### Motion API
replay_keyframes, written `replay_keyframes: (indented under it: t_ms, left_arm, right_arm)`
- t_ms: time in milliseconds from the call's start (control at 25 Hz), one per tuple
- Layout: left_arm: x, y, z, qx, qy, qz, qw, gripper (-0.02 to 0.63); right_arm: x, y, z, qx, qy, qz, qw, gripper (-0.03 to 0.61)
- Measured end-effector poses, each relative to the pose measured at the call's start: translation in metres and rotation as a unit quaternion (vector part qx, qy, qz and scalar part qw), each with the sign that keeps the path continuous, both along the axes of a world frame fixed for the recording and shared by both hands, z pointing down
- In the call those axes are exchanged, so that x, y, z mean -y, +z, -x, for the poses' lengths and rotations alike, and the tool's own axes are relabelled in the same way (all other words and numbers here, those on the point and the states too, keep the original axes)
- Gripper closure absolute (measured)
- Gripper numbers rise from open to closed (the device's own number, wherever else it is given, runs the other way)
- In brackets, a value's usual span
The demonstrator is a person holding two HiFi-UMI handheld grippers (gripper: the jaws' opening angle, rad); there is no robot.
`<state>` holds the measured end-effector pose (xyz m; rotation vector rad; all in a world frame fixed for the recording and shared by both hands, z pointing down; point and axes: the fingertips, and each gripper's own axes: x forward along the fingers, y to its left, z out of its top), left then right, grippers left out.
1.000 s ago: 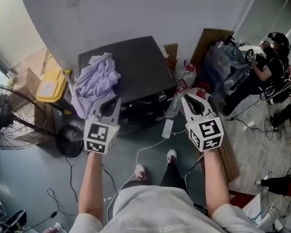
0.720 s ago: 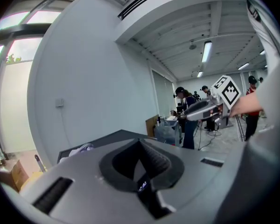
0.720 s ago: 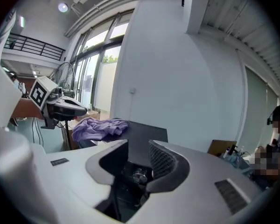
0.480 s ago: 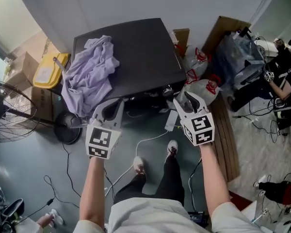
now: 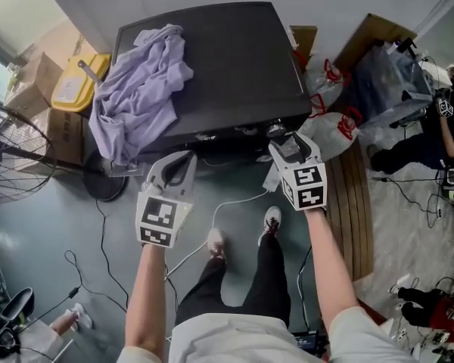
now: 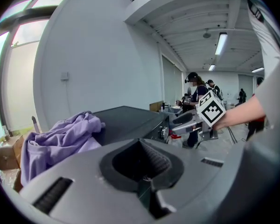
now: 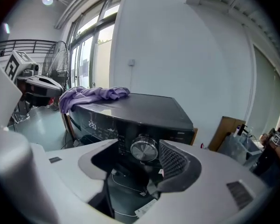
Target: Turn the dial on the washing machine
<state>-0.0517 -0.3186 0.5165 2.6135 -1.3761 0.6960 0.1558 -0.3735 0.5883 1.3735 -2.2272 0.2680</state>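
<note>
The black washing machine [image 5: 212,59] stands against the wall, with its silver dial [image 5: 275,130] on the front panel. My right gripper [image 5: 287,144] is right in front of the dial, and its jaws are opening. In the right gripper view the dial [image 7: 144,150] shows in the gap of the right gripper [image 7: 138,159], and neither pad presses on it. My left gripper [image 5: 175,168] hangs shut and empty before the machine's left front; its jaws meet in the left gripper view [image 6: 142,167].
A purple cloth [image 5: 136,89] is draped over the machine's left top. A white cable with a plug block [image 5: 270,178] trails on the floor below. A fan [image 5: 7,157] and a yellow bin [image 5: 74,82] stand left; bags [image 5: 386,74] and a wooden board [image 5: 353,203] lie right.
The view has closed in on the machine. My right gripper moved forward to the dial and its jaws spread apart. The left gripper kept its place and stayed shut.
</note>
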Motion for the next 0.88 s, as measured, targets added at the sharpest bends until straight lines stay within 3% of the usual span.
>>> replay_keyframes:
  t_ms: [480, 880]
  left_arm:
    - [-0.006, 0.041, 0.005, -0.002, -0.01, 0.039, 0.9992, 0.6]
    - [-0.008, 0.049, 0.0, -0.007, -0.004, 0.045, 0.999, 0.6]
  right_arm:
    - [0.038, 0.047, 0.001, -0.046, 0.038, -0.006, 0.998, 0.298]
    - [0.039, 0.047, 0.0, 0.027, 0.052, 0.037, 0.998, 0.303]
